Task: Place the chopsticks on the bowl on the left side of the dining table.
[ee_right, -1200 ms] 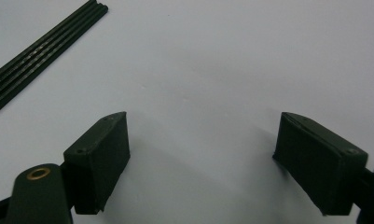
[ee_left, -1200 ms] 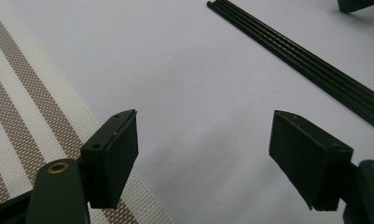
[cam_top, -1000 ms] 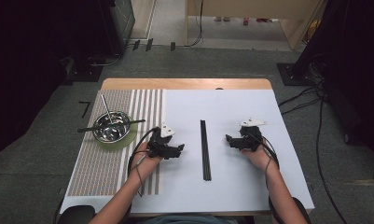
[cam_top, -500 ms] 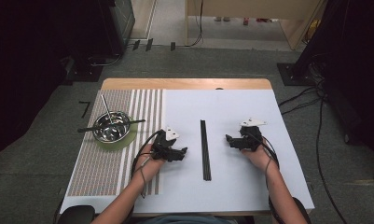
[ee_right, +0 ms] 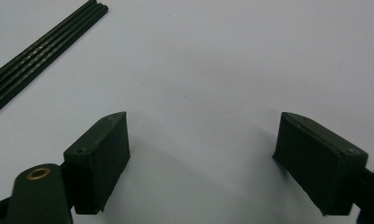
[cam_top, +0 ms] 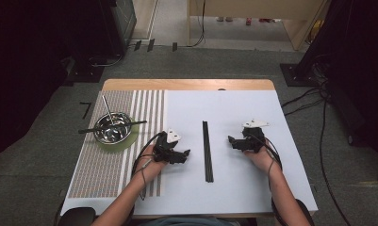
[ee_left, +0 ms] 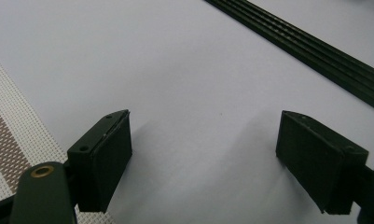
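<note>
Our left gripper (cam_top: 185,154) rests low over the white sheet (cam_top: 234,188), its jaws standing wide apart with nothing between them; they have just been opening further. In the left gripper view we see bare white surface between the two black pads (ee_left: 105,156), and the edge of the striped placemat (ee_left: 7,140) shows at the lower left, just beside the near pad.

Our right gripper (cam_top: 231,140) lies on the other side of the sheet, pointing inward toward the left one. Its jaws too are spread wide and grip nothing; the right gripper view shows only plain white sheet between its pads (ee_right: 103,154).

Between the two grippers we see the black strips (cam_top: 207,150), a narrow bundle of long dark rods lying flat on the white sheet, running from the far side toward us. They sit near both grippers but touch neither. In the left gripper view the strips (ee_left: 315,51) cross the upper right corner, well beyond the pads; in the right gripper view they (ee_right: 40,51) run off the upper left corner, likewise clear of the pads.

On the striped placemat (cam_top: 102,174) to our left stands a metal bowl (cam_top: 113,128) on a green coaster (cam_top: 127,141). A dark utensil (cam_top: 130,124) lies across the bowl's rim, and a thin metal rod (cam_top: 107,107) leans out of it toward the far side. The bowl is well apart from the left gripper.

Both our forearms come in from the near edge of the wooden table (cam_top: 186,84), each hand wrapped around its gripper.
</note>
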